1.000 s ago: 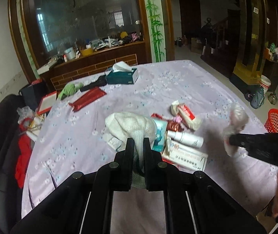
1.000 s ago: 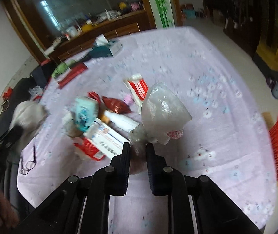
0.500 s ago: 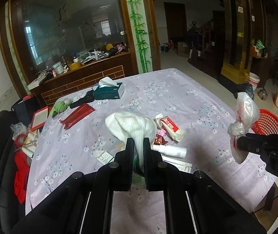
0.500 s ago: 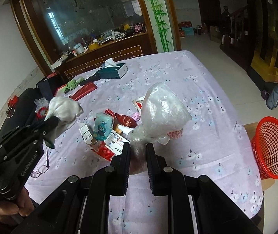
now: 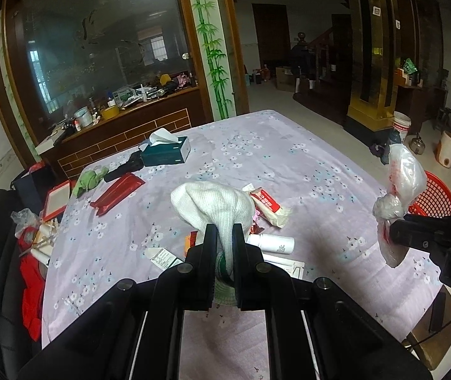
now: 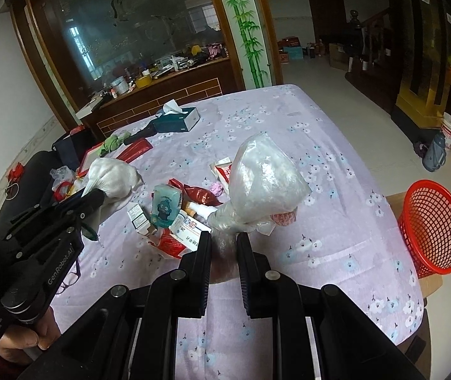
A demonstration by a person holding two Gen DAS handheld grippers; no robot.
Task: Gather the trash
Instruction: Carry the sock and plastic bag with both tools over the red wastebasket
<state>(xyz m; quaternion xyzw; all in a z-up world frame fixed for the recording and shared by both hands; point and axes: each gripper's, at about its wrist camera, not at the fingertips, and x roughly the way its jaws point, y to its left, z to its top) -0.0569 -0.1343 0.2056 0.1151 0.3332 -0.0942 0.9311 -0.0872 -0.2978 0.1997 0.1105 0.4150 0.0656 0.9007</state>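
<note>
The left gripper [image 5: 223, 237] has its jaws pinching the bunched neck of a white knitted cloth [image 5: 212, 204]; the cloth is ribbed, balloons above the jaws, and shows a green-striped hem below them; it hangs clear of the worktop [image 5: 288, 158]. The right gripper [image 6: 223, 242] has its jaws pinching the twisted neck of a clear plastic bag [image 6: 263, 183]; the bag is crinkled, translucent, with red print near its lower edge, and stands above the jaws, off the worktop.

Ahead of both sets of jaws lies a heap of litter on the lilac flowered cloth: a white bottle [image 5: 271, 243]; a red-and-white packet [image 5: 268, 204]; a teal tissue pack [image 6: 165, 205]; a dark red wrapper [image 6: 201, 194]; a printed white box [image 6: 189, 228].

Containers: a red mesh basket [image 6: 432, 224] stands to the right of the right jaws, beyond the worktop edge, and no contents are visible inside it; a teal tissue box [image 5: 166, 153], far ahead of the left jaws, has a white tissue protruding from its top.

The bag contents cannot be made out through the plastic; the left gripper hides part of the heap; only part of a hand [image 6: 26, 337] on the left gripper's handle is in view.
</note>
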